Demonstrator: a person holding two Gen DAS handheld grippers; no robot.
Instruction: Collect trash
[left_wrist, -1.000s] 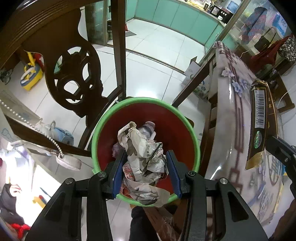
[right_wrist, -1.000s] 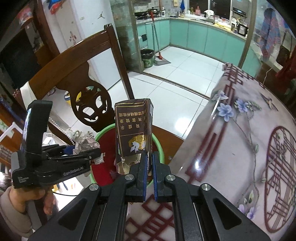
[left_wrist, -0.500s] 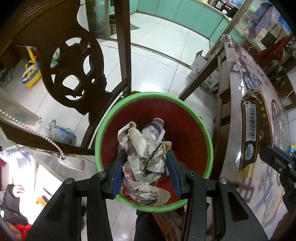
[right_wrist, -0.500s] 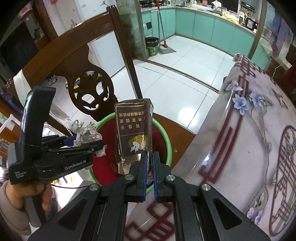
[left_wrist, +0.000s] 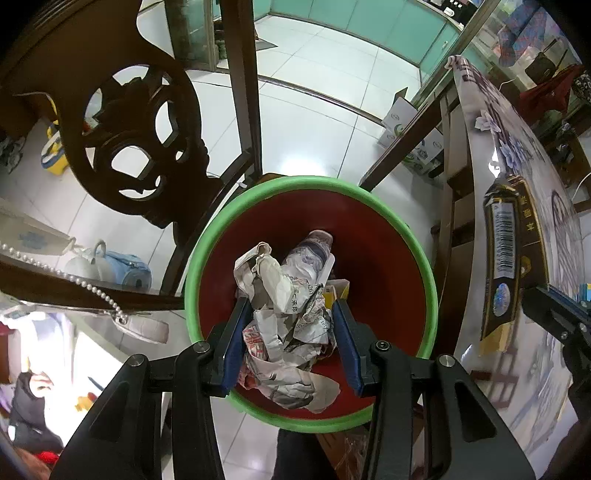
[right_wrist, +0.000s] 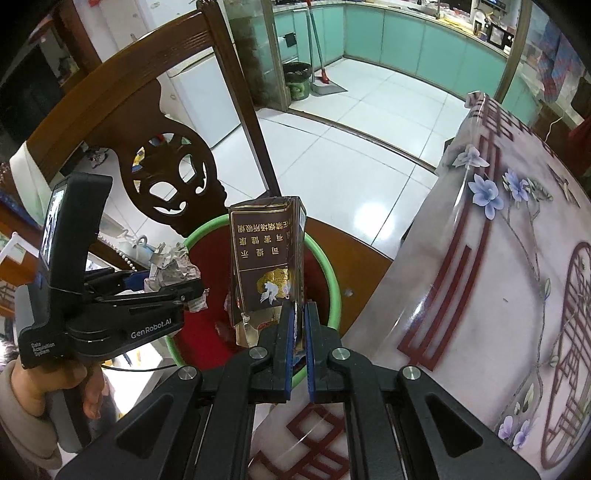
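Red bin (left_wrist: 384, 258), green rim, is landmark: carved chair (left_wrist: 136, 147) crowds its far-left side, table edge (right_wrist: 417, 280) its right; mouth open above. My left gripper (left_wrist: 288, 332) clamps crumpled paper (left_wrist: 284, 314) over bin. My right gripper (right_wrist: 300, 321) pinches flattened carton (right_wrist: 264, 258) above bin's right rim.

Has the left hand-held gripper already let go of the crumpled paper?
No. The left hand-held gripper has its blue pads pressed against both sides of the crumpled paper, held above the green-rimmed bin.
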